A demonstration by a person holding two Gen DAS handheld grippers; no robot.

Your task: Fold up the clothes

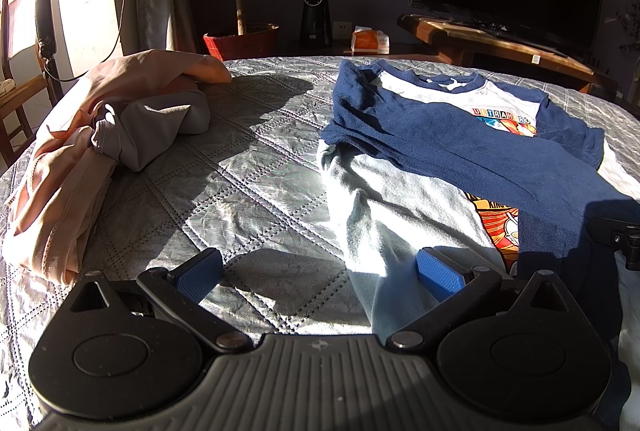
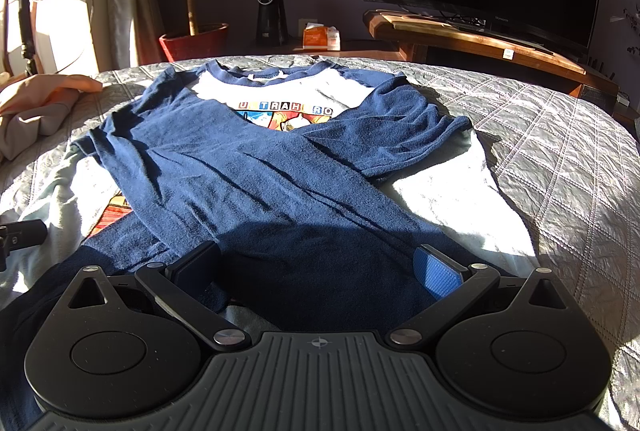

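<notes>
The white-and-blue shirt (image 2: pixel 280 167) lies face up on the quilted bed (image 2: pixel 540 151), both blue sleeves crossed over its chest. Left gripper (image 1: pixel 320 271) and right gripper (image 2: pixel 320 267) hover at its near hem — jaws spread, holding nothing. A peach garment pile (image 1: pixel 80 151) sits well apart, left

On the shirt (image 2: pixel 256 167) in front of me, coloured block letters across the chest spell "ULTRAHERO". Lower print shows "KING", partly covered. The far speaker's (image 1: pixel 316 15) small label stays unreadable.
</notes>
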